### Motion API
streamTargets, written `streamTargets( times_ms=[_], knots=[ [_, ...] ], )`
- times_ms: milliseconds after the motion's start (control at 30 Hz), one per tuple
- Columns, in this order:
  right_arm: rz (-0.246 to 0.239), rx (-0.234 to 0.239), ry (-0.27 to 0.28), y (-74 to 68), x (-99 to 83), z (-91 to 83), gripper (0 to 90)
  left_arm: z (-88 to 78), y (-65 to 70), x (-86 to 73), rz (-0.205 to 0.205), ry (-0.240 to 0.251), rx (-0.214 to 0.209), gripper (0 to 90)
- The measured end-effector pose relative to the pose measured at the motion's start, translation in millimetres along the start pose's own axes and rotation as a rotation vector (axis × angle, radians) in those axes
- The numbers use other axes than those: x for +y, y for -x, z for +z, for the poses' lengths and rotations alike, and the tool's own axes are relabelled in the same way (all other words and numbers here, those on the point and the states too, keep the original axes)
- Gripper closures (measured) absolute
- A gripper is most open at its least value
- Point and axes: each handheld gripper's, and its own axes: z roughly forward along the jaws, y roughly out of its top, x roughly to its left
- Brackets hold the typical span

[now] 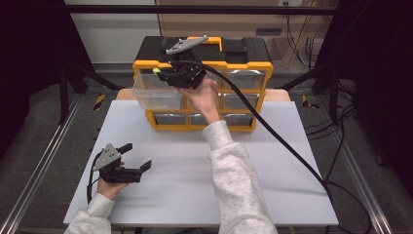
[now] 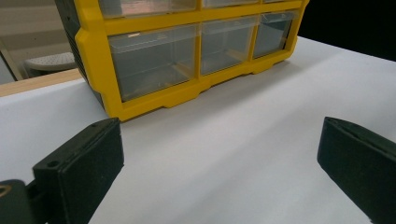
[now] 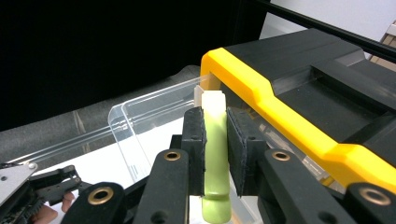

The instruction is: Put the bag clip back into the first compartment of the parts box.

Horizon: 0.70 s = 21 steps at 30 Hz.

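Note:
A yellow and black drawer cabinet (image 1: 204,63) stands at the back of the white table (image 1: 195,165). Its top left clear drawer (image 1: 156,95) is pulled out. My right gripper (image 1: 163,75) hangs over that drawer, shut on a pale green stick with a white tip (image 1: 157,71). In the right gripper view the green stick (image 3: 215,154) stands upright between the pads of my right gripper (image 3: 215,140), above the clear drawer (image 3: 140,126), beside the cabinet's yellow rim (image 3: 261,88). My left gripper (image 1: 136,156) rests low at the table's front left, open and holding nothing. The left gripper view shows my left gripper (image 2: 219,154) with its jaws wide apart.
The cabinet's other clear drawers (image 2: 154,60) are pushed in. A black cable (image 1: 272,131) runs from the right gripper across the table's right side. A sleeved forearm (image 1: 234,170) crosses the middle of the table. Metal rails (image 1: 39,161) run along both sides.

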Motion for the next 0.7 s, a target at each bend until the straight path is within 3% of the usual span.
streamTargets(
  times_ms=[700],
  knots=[
    [-0.009,-0.015,-0.064,-1.8,-9.6,10.2,78.0,-0.3,-0.2,0.2,0.000,0.002,0.001,0.2]
  ],
)
